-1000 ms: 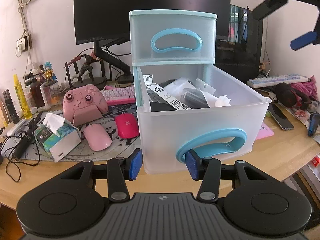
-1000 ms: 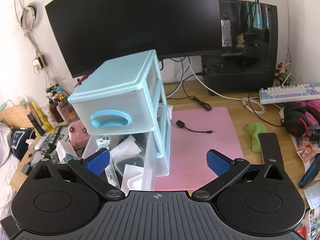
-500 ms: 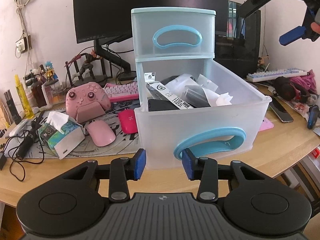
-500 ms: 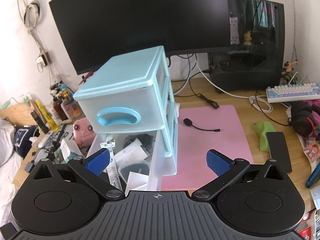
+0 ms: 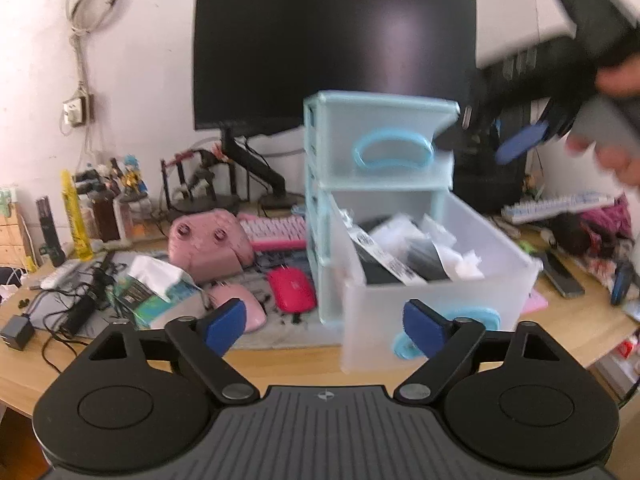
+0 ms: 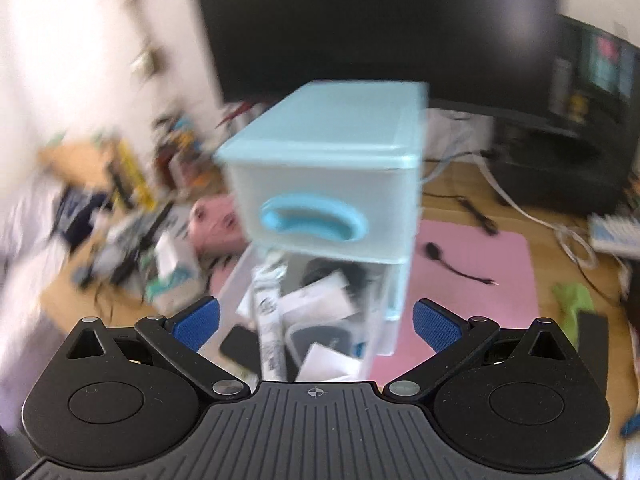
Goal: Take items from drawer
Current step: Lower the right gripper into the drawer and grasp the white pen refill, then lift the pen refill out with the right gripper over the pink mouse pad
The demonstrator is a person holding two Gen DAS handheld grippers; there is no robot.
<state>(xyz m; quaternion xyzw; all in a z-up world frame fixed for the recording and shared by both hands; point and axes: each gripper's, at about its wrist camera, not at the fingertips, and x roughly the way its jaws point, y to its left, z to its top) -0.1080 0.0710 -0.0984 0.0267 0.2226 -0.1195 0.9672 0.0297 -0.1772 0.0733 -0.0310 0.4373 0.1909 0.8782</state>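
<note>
A pale blue two-drawer plastic unit (image 5: 380, 148) stands on the desk. Its lower drawer (image 5: 432, 292) is pulled out and holds packets and dark items (image 5: 404, 256). My left gripper (image 5: 324, 322) is open and empty, just in front of the drawer's front wall, left of its blue handle (image 5: 472, 318). My right gripper (image 6: 316, 320) is open and empty, hovering above the open drawer (image 6: 308, 320); it also shows in the left wrist view (image 5: 520, 144) at the upper right, blurred. The upper drawer (image 6: 320, 208) is closed.
A pink controller (image 5: 208, 244), pink mice (image 5: 290, 288), a tissue box (image 5: 160, 292) and cables lie left of the unit. A black monitor (image 5: 332, 52) stands behind. A pink mat (image 6: 480, 264) with a small microphone lies to the right.
My left gripper has opened wide, let go of the drawer handle and backed away to the left. My right gripper has swung left and down over the open drawer; both views are motion-blurred.
</note>
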